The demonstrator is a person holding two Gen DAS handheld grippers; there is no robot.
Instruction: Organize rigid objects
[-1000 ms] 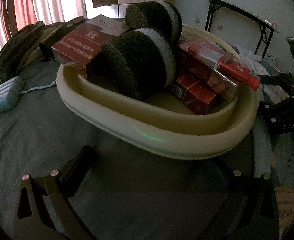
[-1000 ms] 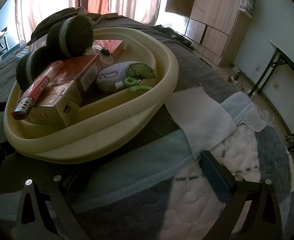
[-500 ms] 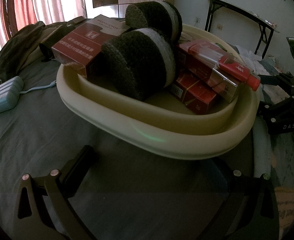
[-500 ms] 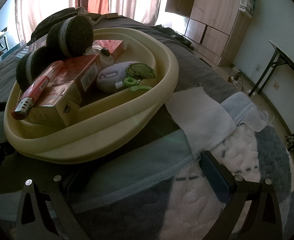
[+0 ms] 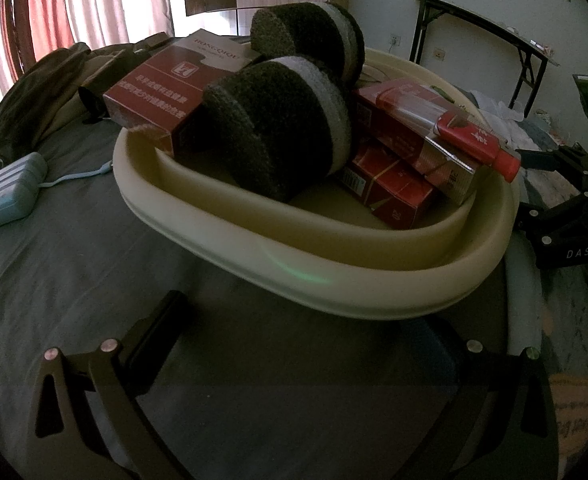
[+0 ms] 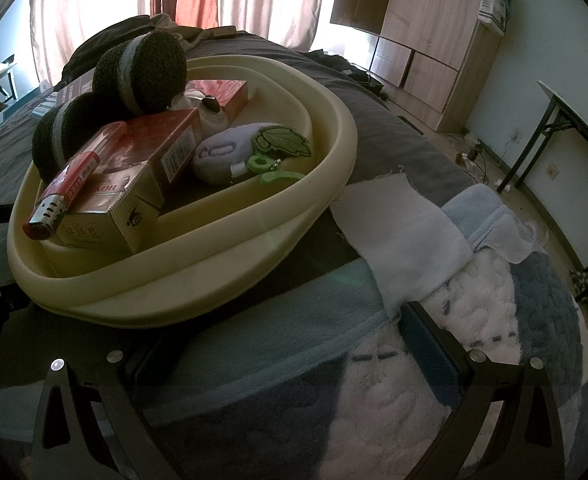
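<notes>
Holding: cream basin of rigid items on bed, both tongs empty

Basin, cream, oval, rests on the grey bed cover directly ahead of the left tongs and ahead-left of the right tongs.
Contents: two dark round scouring pads on edge, toward the far side from the right tongs; large red box propped on the rim; stacked red cigarette packs; red lighter lying atop the packs, nearest the right tongs; white plush keychain with green leaf beside the packs.
Left tongs: jaws apart, gripping nothing.
Right tongs: jaws apart, gripping nothing, over a blue-and-white fleece blanket.
Blue ridged case lies far left of the left tongs.
</notes>
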